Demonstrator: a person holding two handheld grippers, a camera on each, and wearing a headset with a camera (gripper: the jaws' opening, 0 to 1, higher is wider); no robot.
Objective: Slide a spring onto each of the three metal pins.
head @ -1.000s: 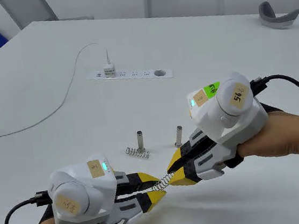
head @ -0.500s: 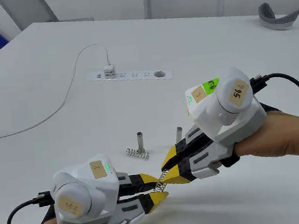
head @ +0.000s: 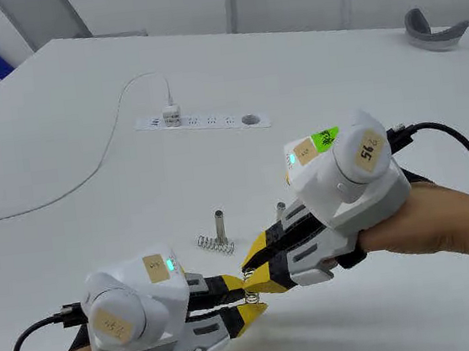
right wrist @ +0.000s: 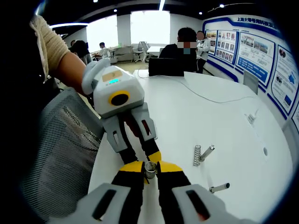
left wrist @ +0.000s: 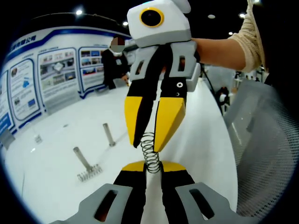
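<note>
Both grippers have moved closer together, shortening the spring (left wrist: pixel 150 151) between them. Left gripper (head: pixel 247 297) and right gripper (head: pixel 252 275) each clamp one end, on my side of the left pin (head: pixel 221 224). Risk: I judge further squeezing could buckle the spring and flick it free.

My white tabletop (head: pixel 61 144) fills the head view. Toward the upper centre lies a white power strip (head: pixel 203 121) with a charger (head: pixel 171 112) plugged in, and a white cable (head: pixel 90 171) trails off left. At lower centre a metal pin (head: pixel 220 225) stands upright, a spring (head: pixel 214 244) lying at its base. A second pin (head: pixel 281 211) stands just to the right. At upper right rests a grey curved object (head: pixel 435 28).
</note>
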